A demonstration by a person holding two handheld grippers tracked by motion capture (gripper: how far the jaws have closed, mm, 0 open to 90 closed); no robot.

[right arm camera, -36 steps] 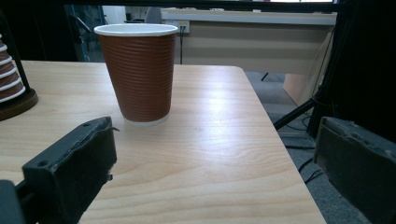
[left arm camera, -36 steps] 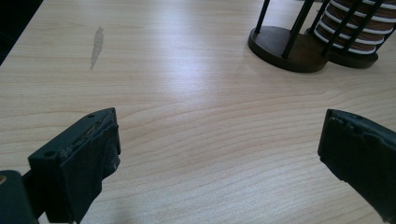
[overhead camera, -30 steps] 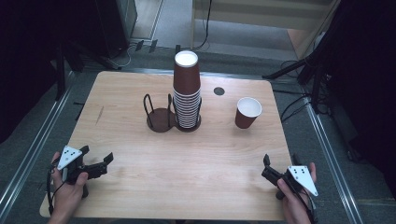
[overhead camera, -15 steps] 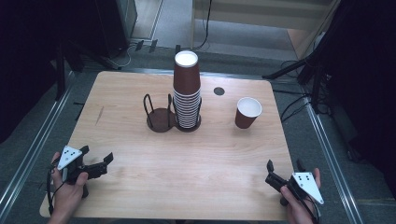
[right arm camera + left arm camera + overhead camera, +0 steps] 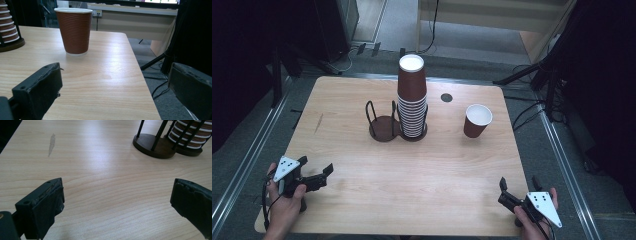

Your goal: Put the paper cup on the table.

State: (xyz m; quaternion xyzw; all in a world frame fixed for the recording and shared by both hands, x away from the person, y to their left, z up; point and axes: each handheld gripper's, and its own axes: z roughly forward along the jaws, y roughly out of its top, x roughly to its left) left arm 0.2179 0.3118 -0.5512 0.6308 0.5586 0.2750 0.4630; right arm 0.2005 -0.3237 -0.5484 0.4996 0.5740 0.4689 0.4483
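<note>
Grippers both idle at the near edge of the wooden table (image 5: 362, 200) — left gripper (image 5: 314, 176) at the near left corner, jaws apart, nothing between them; right gripper (image 5: 519, 192) at the near right corner, jaws also spread wide and empty. Single brown paper cup (image 5: 477, 120) stands upright near the right edge, well apart from the right gripper and straight ahead of its jaws in the right gripper view (image 5: 73, 31). Stack of brown cups (image 5: 412, 97) sits in the right ring of a black wire cup holder (image 5: 384, 125) at the table's middle, toward the far edge; the left ring is bare. Small dark round spot (image 5: 446, 98) near the far edge. Table has a pale scuff (image 5: 51, 143) on the left side. Grey floor with cables and black stands around — dim room.
</note>
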